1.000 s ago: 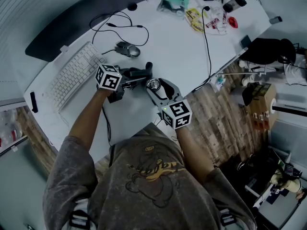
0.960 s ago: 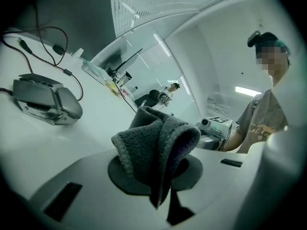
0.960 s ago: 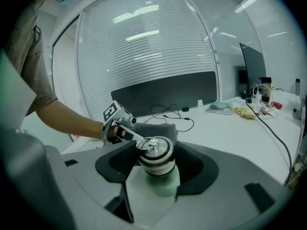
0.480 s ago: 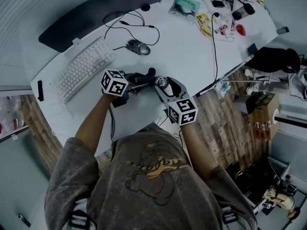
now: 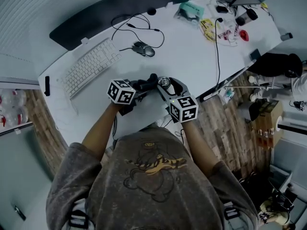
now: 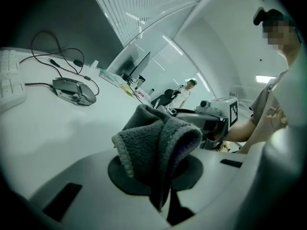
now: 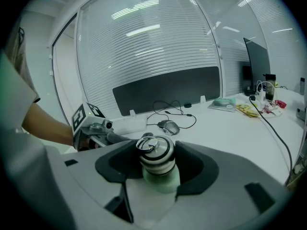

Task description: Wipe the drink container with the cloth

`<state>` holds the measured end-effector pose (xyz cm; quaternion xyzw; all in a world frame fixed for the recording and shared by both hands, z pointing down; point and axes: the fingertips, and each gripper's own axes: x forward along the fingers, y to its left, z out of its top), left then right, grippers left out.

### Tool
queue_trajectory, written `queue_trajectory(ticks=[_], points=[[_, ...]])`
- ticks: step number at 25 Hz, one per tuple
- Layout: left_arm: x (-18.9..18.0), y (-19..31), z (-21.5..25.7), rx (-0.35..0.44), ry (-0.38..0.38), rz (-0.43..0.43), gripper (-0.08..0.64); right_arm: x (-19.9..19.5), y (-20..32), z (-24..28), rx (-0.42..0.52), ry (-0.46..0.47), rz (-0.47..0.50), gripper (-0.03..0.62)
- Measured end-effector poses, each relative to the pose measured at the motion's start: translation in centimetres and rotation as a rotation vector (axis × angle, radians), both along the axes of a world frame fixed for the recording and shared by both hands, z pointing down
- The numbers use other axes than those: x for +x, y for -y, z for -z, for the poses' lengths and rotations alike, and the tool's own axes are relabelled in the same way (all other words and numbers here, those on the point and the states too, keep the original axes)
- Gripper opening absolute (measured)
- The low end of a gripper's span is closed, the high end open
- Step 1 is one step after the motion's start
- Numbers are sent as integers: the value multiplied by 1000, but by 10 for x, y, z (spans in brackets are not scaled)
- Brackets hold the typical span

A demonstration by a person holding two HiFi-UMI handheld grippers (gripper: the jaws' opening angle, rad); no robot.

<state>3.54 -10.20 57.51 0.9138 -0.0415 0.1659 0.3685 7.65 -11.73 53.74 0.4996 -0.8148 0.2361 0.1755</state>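
My right gripper [image 5: 166,88] is shut on the drink container [image 5: 165,83], a pale green bottle [image 7: 161,177] with a silver cap, held upright just above the white desk [image 5: 192,56]. My left gripper [image 5: 139,86] is shut on a folded dark grey cloth [image 6: 156,145]. In the head view the cloth [image 5: 145,83] lies close against the bottle's left side; whether they touch I cannot tell. The right gripper's marker cube [image 6: 229,112] shows behind the cloth in the left gripper view. From the right gripper view, the left gripper [image 7: 98,131] sits left of the bottle.
A white keyboard [image 5: 93,65] and a wired mouse [image 5: 144,49] lie further back on the desk. Cables [image 5: 217,37], packets and small items [image 5: 211,25] crowd the far right end. A dark monitor base [image 5: 110,13] runs along the back. The desk edge [image 5: 211,94] is just right of my grippers.
My left gripper has swung round and carried the cloth a little closer to the bottle's side. The right gripper has kept its hold on the bottle in place.
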Motion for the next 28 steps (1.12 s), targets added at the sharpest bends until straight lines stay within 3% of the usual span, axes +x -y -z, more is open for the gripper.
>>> queue_trajectory(ticks=[9,28], points=[[0,-16,-4,8,65,38,55,-2,1,-2,-18,2,45,256],[35,-62,-13,-18,68,65,55,-4,1,-2,-39,-6,77,256]])
